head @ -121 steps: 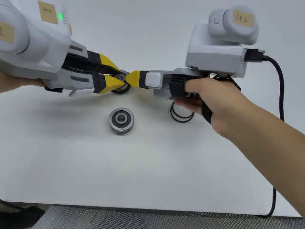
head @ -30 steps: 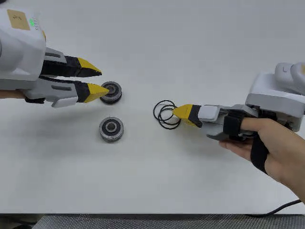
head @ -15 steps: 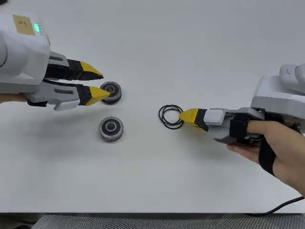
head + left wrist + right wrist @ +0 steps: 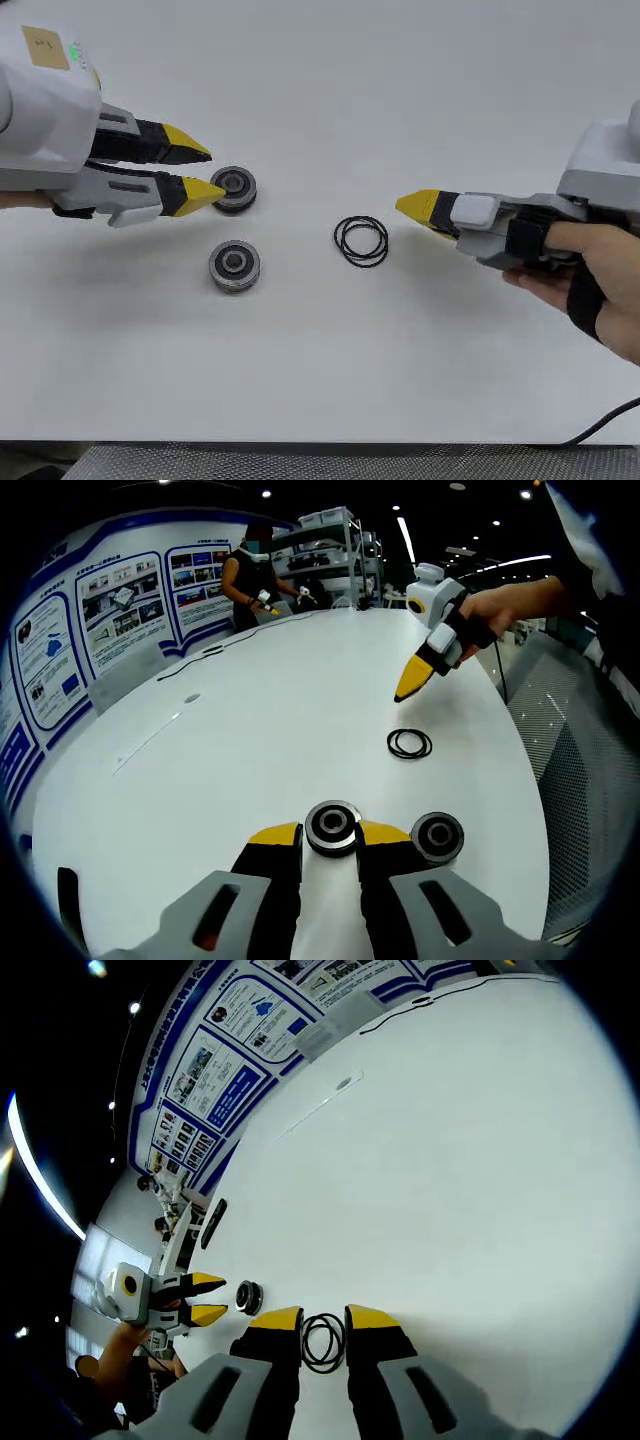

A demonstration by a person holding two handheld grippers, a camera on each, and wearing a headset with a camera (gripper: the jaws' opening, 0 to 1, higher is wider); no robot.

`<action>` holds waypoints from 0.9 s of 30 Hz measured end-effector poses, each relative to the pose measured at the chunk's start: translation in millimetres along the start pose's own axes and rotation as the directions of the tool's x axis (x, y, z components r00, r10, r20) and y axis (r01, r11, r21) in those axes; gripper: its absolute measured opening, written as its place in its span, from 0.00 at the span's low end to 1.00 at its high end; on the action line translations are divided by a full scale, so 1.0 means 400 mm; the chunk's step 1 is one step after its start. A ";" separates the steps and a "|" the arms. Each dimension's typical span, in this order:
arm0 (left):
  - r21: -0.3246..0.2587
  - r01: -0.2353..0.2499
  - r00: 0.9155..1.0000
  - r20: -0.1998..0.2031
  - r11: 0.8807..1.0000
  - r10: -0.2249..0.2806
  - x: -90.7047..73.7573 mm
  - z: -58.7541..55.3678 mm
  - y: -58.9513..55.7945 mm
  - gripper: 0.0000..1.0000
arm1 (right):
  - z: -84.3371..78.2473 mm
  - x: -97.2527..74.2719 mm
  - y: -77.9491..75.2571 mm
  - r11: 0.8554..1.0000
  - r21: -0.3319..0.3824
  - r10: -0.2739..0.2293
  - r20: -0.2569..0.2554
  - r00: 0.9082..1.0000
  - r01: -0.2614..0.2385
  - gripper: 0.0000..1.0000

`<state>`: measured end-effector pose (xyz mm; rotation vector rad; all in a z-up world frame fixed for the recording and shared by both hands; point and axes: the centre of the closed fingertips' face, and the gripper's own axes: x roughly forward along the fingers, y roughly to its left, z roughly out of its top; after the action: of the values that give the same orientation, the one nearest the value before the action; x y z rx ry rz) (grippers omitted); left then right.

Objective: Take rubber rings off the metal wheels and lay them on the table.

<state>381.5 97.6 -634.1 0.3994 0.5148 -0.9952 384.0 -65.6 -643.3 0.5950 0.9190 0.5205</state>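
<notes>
**Hovering claws flank two wheels and a pile of loose rings**

Reaching in level from the left of the head view, the left gripper [image 4: 216, 172] has a bulky white plastic body that narrows to black jaws with pointed yellow tips; the jaws stand apart and hold nothing; the lower tip sits just beside the farther round metal wheel [image 4: 233, 189], which in the left gripper view lies in line with the gap between the tips. The nearer round metal wheel [image 4: 234, 266] lies flat, a dark outer band around a bright steel ring and a black hub; it is apart from both claws. The right gripper [image 4: 402, 205] comes in from the right, slightly raised; the person's right hand [image 4: 590, 285] wraps its grip, a black strap across the hand; in the right gripper view its yellow tips are parted and empty. The thin black rubber rings [image 4: 361, 240], several overlapping loops, lie flat on the smooth white matte table [image 4: 400, 100], between the wheels and the right gripper's tips, near those tips but not touching them.
</notes>
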 end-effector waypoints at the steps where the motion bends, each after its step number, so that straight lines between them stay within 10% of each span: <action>1: 0.001 0.002 1.000 0.000 1.000 -0.002 0.001 0.000 0.000 0.22 | 0.006 0.001 0.003 1.000 0.002 0.006 0.009 1.000 -0.006 0.18; 8: 0.001 0.006 1.000 0.003 1.000 -0.006 0.012 0.003 -0.001 0.22 | 0.031 0.024 0.057 0.996 0.009 0.090 0.051 0.995 -0.091 0.20; 27: 0.002 0.032 0.999 -0.004 0.999 -0.032 0.034 0.004 -0.015 0.20 | -0.030 0.105 0.167 0.980 -0.006 0.197 -0.050 0.979 -0.198 0.22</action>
<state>382.7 84.5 -641.4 0.3963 0.5248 -1.0265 384.4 12.7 -628.2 0.6702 0.9082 0.7211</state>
